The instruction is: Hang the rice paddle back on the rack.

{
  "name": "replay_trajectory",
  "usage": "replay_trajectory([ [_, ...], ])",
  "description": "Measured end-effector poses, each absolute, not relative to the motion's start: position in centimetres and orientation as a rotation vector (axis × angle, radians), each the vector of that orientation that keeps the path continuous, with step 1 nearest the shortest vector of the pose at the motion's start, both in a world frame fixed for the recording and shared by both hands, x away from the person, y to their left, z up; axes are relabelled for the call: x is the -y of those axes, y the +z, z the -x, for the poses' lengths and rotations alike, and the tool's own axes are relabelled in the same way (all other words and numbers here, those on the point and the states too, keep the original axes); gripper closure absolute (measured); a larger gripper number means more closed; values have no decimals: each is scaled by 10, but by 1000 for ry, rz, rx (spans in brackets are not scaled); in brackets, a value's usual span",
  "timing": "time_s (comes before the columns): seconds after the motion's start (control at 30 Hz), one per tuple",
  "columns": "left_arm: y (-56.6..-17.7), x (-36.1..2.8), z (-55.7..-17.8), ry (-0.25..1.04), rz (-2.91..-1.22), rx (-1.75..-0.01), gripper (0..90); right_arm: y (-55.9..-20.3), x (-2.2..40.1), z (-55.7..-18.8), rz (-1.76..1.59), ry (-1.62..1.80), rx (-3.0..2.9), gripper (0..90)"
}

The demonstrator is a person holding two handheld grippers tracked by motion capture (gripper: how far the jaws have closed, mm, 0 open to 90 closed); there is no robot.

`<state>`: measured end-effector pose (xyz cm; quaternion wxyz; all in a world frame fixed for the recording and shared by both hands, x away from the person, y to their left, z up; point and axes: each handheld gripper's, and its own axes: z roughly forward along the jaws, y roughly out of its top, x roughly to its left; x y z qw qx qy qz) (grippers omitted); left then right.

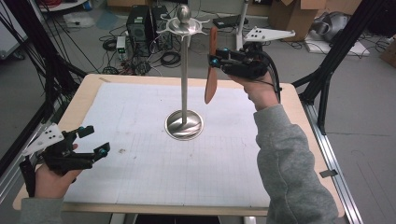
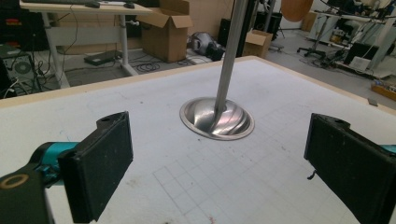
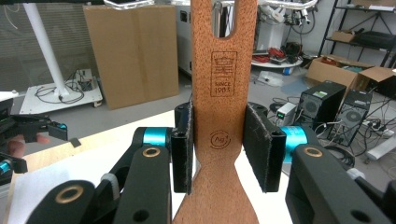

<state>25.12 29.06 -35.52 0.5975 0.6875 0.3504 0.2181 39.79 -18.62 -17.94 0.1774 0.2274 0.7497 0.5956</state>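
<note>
We've got the wooden spatula (image 1: pixel 212 70) clamped in the right gripper (image 1: pixel 215 59), held up in the air right of the stand's (image 1: pixel 185 70) pole, near its hook crown (image 1: pixel 183 25); jaws partly closed, pads pressing the flat handle from both edges, just below the hanging slot (image 3: pixel 223 21); left gripper (image 1: pixel 93 140) sits at the near left over the table (image 1: pixel 289 100), jaws wide, nothing between them.

Handling, our read: light, stiff, flat wood; won't flex or crush; faces are smooth so it could pivot in the pads if bumped against a hook; grip on the narrow handle is sensible, and it leaves the slot free.

Orientation: long axis close to vertical, slightly tilted; blade end down, slotted handle end up towards the hooks; in the right gripper view the broad face looks at the camera; slot already near hook height, so we judge that hanging it needs only a small lateral move.
</note>
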Motion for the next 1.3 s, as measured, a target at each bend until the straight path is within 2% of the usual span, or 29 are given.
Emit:
replay_trajectory([
  [1.3,-356,-294,-252,506,-1591,-820,83,-181,171,-409,-640,1681,-2138,646],
])
